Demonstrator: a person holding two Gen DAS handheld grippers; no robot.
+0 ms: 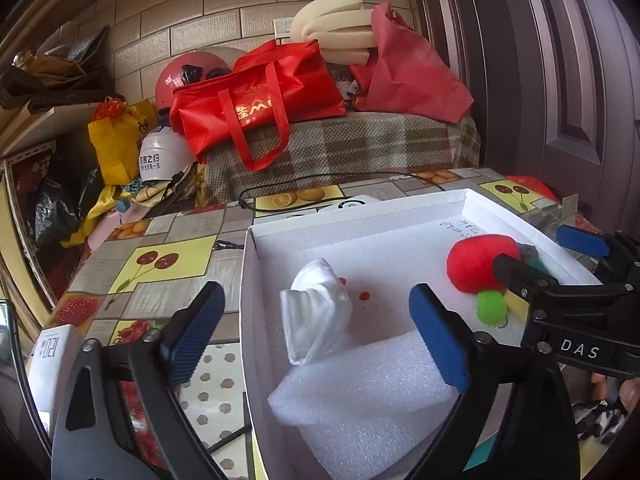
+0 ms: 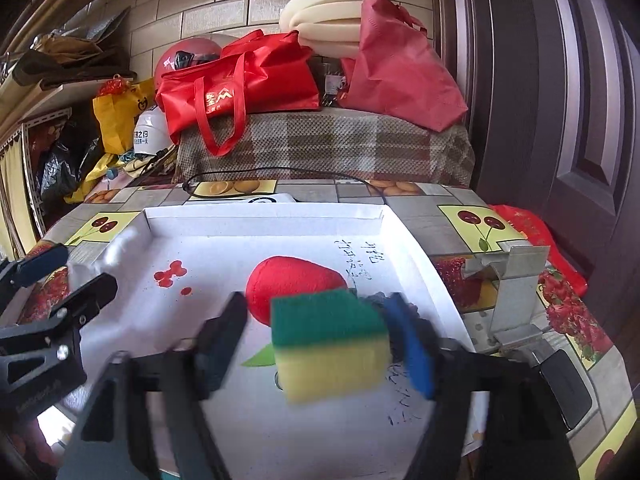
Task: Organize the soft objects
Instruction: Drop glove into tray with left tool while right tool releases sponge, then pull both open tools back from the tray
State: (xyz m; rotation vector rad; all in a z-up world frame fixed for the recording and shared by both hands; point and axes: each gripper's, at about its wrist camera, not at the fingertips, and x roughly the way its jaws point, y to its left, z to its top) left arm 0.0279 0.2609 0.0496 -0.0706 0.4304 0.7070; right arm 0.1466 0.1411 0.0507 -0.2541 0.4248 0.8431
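Fruit-printed oilcloth covers the tabletop [image 1: 160, 248], and on it, straight ahead of both pairs of jaws, lies a shallow white cardboard box [image 1: 360, 216]. Inside the box, under the left gripper [image 1: 316, 332], a white foam sheet [image 1: 360, 400] rests near the front wall; the left jaws are spread wide and hold nothing. Just beyond them a crumpled white cloth [image 1: 316, 312] lies on the box floor, between the two blue pads. To the right of the left jaws, farther in, sits a red plush strawberry [image 1: 476, 264] with a green leaf [image 1: 491, 307] touching it. In the right wrist view the same red plush strawberry [image 2: 292, 280] lies directly behind the right gripper [image 2: 320, 340]. A green and yellow sponge [image 2: 330, 340] sits between the right jaws, which are open; it touches the blue pad at its right side, while a gap shows at the other side. The picture is blurred there
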